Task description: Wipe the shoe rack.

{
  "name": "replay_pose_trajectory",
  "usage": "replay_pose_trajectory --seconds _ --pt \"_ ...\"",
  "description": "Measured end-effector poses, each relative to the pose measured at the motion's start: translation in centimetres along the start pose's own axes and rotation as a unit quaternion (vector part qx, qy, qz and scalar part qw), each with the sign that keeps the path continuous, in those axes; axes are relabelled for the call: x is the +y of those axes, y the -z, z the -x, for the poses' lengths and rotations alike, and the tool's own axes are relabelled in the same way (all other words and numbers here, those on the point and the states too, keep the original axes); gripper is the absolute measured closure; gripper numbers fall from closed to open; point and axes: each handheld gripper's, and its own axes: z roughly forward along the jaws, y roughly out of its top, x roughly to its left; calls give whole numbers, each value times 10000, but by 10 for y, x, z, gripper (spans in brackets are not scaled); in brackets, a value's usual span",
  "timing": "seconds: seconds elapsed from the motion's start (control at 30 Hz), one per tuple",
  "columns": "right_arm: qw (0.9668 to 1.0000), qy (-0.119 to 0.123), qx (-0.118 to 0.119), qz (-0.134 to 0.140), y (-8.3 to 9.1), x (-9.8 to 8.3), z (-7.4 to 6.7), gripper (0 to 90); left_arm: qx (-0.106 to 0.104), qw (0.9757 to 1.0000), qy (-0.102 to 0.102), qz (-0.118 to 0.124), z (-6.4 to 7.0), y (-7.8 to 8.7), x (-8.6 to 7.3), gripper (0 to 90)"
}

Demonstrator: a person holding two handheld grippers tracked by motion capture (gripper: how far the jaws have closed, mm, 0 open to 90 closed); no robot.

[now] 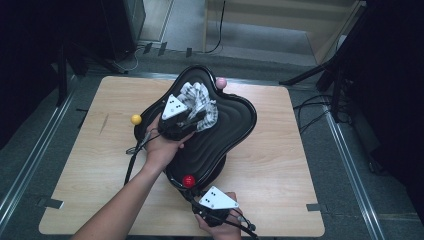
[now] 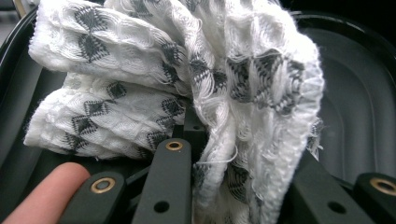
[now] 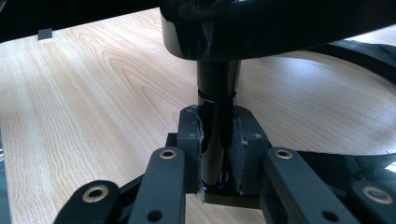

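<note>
**Worktop count**

Tray (image 1: 235, 125): 1, black. Cloth (image 1: 200, 102): 1, white, patterned. Knobs: 3 — yellow knob (image 1: 136, 119), pink knob (image 1: 220, 82), red knob (image 1: 188, 181). Hand-held grippers: 2 — left hand-held gripper (image 1: 192, 117), right hand-held gripper (image 1: 200, 200). Worktop (image 1: 280, 165): 1.

I see a light wooden bench (image 1: 280, 150) with rounded corners. A glossy black wavy-edged tray (image 1: 230, 130) stands near its middle on short legs (image 3: 217, 93), one tipped with a red ball (image 1: 188, 181) at the near side.
</note>
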Motion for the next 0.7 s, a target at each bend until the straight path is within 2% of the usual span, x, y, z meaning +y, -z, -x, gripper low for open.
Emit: replay_pose_trajectory --seconds 0.43,0.7 --pt "10000 0 -3 -2 0 0 0 760 -33 9998 -88 -178 1 31 -31 767" --pt "10000 6 -5 -4 0 0 0 760 -39 9999 47 -151 -4 51 -54 767"
